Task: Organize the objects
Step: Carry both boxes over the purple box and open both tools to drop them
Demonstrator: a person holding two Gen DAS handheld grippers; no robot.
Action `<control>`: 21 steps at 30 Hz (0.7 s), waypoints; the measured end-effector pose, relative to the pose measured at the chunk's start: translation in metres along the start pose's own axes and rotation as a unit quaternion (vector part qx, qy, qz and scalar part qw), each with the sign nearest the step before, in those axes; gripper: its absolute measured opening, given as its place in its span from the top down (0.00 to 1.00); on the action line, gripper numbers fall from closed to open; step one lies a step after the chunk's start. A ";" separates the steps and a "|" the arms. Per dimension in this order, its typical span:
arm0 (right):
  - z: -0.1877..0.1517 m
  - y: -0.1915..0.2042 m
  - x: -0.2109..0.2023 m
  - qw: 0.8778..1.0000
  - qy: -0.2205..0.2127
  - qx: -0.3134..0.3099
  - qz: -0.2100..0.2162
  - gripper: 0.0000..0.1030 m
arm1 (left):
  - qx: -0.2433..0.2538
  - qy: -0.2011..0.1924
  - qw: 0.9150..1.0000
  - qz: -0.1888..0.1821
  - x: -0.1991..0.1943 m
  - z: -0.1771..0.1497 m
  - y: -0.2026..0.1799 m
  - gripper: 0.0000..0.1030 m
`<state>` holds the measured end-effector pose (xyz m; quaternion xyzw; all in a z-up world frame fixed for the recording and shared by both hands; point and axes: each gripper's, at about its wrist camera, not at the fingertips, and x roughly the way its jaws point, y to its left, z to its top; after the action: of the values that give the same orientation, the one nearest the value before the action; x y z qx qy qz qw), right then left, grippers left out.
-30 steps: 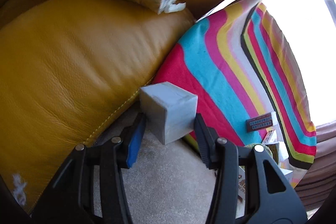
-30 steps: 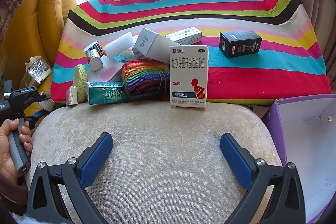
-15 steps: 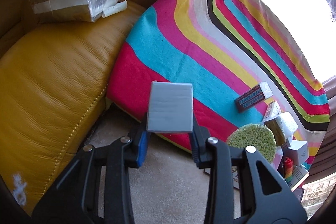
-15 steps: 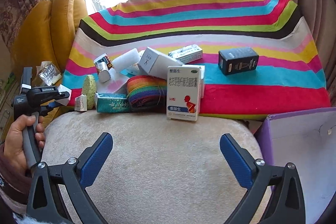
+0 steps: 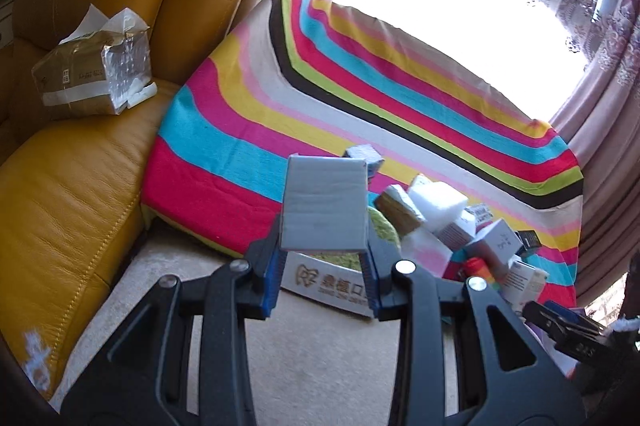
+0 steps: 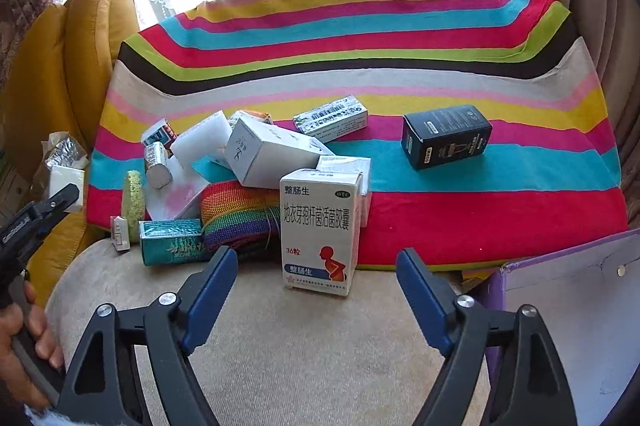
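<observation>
Left wrist view: the left hand-held gripper (image 5: 324, 268), now lifted, pinches the grey box (image 5: 325, 204); the right hand-held gripper (image 6: 316, 280) is closing toward the white medicine box (image 6: 318, 232), not yet touching.

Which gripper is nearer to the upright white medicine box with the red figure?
Right. The right gripper sits just before the medicine box, jaws closing, nothing between them. The left gripper is off beside the pile.

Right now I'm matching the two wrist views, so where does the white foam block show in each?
Left wrist: white foam block right of centre, just right of the held grey box.
Right wrist: white foam block left of centre, in the pile's upper left.
Shared: the striped blanket under it.
</observation>
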<state>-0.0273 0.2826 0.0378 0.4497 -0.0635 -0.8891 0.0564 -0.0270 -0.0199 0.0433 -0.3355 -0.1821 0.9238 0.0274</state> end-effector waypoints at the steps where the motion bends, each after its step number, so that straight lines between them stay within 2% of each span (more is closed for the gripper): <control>1: 0.002 0.002 0.004 1.000 0.005 -0.004 -0.006 0.25 | 0.004 -0.001 1.000 -0.005 -0.005 -0.003 -0.003 0.63; 5: 0.006 0.006 0.016 1.000 0.018 -0.014 -0.019 0.39 | 0.020 0.001 1.000 -0.008 -0.010 -0.015 -0.023 0.63; 8: 0.007 0.008 0.020 0.999 0.020 -0.020 -0.028 0.56 | 0.032 0.004 0.999 -0.005 -0.011 -0.019 -0.032 0.63; 12: 0.004 0.008 0.017 0.999 0.014 -0.022 -0.028 0.57 | 0.043 0.007 0.999 0.002 -0.011 -0.024 -0.042 0.63; 21: -0.011 -0.002 -0.018 0.998 -0.038 -0.020 -0.051 0.57 | 0.086 0.022 0.996 0.001 -0.016 -0.045 -0.082 0.63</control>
<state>-0.0075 0.2865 0.0451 0.4168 -0.0244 -0.9085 0.0174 0.0084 0.0679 0.0504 -0.3525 -0.1015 0.9284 0.0591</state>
